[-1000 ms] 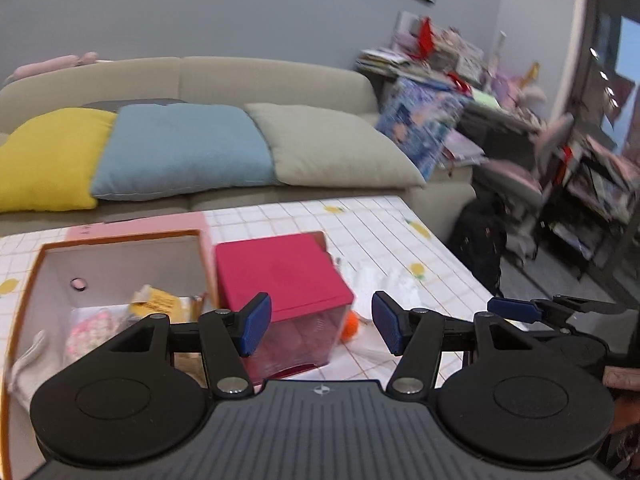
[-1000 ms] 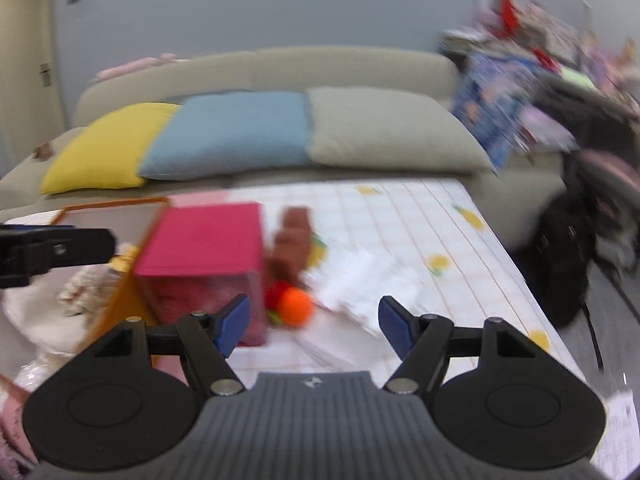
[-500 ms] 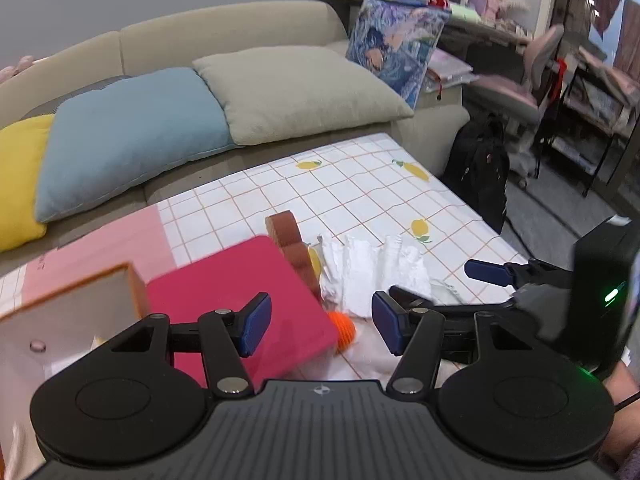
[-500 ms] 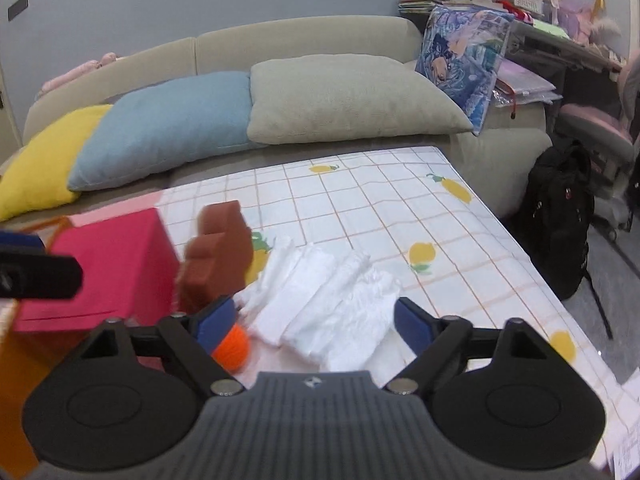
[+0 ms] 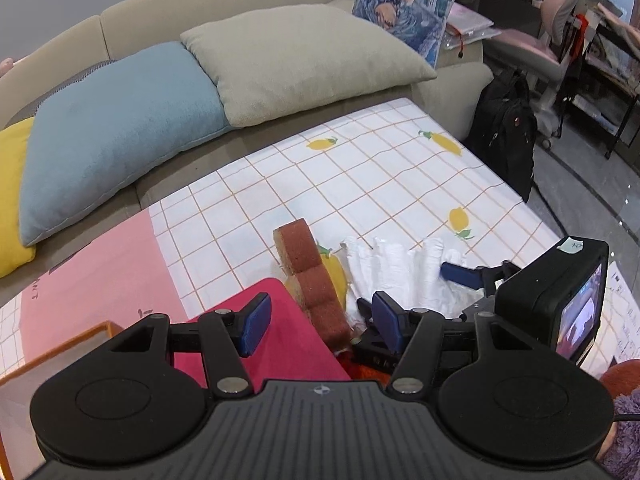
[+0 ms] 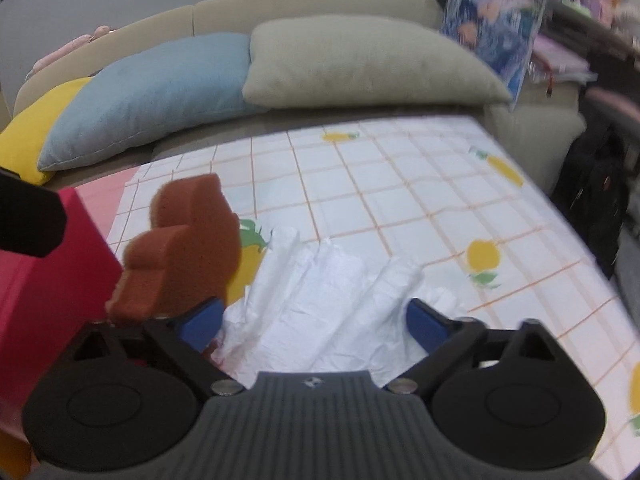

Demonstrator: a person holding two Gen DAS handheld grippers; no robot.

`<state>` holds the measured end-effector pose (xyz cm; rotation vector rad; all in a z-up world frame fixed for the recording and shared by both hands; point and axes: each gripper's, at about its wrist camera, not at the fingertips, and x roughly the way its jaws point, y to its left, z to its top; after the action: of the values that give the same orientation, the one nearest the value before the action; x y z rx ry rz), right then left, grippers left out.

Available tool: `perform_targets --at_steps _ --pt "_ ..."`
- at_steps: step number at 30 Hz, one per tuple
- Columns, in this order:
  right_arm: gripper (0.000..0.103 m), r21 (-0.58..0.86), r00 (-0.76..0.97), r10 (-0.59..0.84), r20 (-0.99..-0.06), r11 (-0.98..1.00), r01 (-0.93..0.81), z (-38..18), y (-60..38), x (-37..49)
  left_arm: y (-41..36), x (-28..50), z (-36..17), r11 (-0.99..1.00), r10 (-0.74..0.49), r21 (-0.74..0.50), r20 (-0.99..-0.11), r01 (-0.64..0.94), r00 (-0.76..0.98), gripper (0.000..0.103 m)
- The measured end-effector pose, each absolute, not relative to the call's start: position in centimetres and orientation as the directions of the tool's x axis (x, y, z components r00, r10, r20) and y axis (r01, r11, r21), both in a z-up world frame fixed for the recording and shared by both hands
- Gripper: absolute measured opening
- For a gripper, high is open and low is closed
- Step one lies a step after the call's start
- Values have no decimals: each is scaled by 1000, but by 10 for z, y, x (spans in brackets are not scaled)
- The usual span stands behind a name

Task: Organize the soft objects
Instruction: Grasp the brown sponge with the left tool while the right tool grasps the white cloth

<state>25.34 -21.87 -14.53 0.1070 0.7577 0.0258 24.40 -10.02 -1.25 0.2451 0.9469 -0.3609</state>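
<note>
Ok, per view:

L wrist view:
- L gripper (image 5: 318, 322): fingers spread, nothing between them; hovers over the magenta box lid (image 5: 276, 344) edge and the low end of the brown sponge (image 5: 310, 280).
- brown sponge: scalloped slab, stands on edge, leans on the box side; yellow layer on its far face.
- white crumpled plastic bag (image 5: 400, 276): flat on the lemon-print tablecloth (image 5: 380, 184), just beside the sponge, touching its base.
- R gripper (image 5: 416, 292): low over the bag, one blue pad (image 5: 460, 274) on the white film.
- orange bit (image 5: 362, 370) under the R tool: mostly hidden, can't tell what it is.
- open storage box (image 5: 60, 344): orange rim at near left, beside the magenta one; contents not visible here.

R wrist view (motion blur):
- R gripper (image 6: 314, 320): fingers wide apart, empty, straddling the bag (image 6: 324, 304); not pinching yet.
- sponge (image 6: 180, 248): just left of the L-side pad, close to touching.

Step (my read): R grabs the bag, prob. goes to the open box.

How to do it well:
- drop pads till they press film against the cloth, then close; thin film slips out if closed high.
- aim mid-bunch, on the ridged folds, more layers = better hold.
- keep clear of the sponge, a nudge likely tips it.
- lift slow; bag will trail and may drag the orange thing.
- L: stay open, hold off or steady the box.
</note>
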Motion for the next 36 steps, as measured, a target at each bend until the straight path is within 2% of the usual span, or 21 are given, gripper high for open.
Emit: perform_targets --at_steps 3,5,7,9,10,14,21,28,31,32,34,35,36 --pt "71 77 725 50 -687 997 4 -148 -219 255 -103 254 -17 913 -185 51 -833 406 521 68" --pt "54 74 726 50 -686 997 1 -148 -221 254 -105 259 -18 913 -182 50 -837 404 516 68" --pt "22 55 724 27 -689 998 15 -148 -224 253 -107 262 -18 915 -187 43 -837 402 514 68" --pt "16 42 722 20 -691 999 12 -148 -226 254 -110 262 -19 914 -194 37 -837 405 512 68" --pt "10 44 719 26 -695 999 6 -149 -228 255 -112 263 -20 911 -193 39 -838 409 510 68" --pt "4 49 726 38 -687 999 -6 -145 -230 254 -117 268 -23 898 -181 73 -837 433 517 71" --pt "4 87 811 84 -579 995 -41 -114 -240 240 -132 290 -29 878 -152 106 -863 467 482 71" --pt "4 163 828 153 -539 984 -75 -112 -251 237 -146 329 -64 884 -8 175 -922 433 388 71" --pt "4 156 816 169 -554 983 -97 -117 -247 240 -149 338 -77 893 26 180 -936 413 351 71" --pt "4 151 811 169 -560 983 -100 -119 -245 241 -151 339 -82 891 36 184 -940 414 339 70" --pt "4 153 804 172 -570 983 -102 -122 -246 243 -153 340 -88 890 46 189 -942 414 331 60" --pt "4 157 803 173 -570 983 -100 -122 -247 243 -154 340 -90 891 49 192 -942 411 333 52" --pt "4 162 804 174 -569 982 -98 -122 -248 242 -154 339 -92 892 52 195 -940 408 336 48"
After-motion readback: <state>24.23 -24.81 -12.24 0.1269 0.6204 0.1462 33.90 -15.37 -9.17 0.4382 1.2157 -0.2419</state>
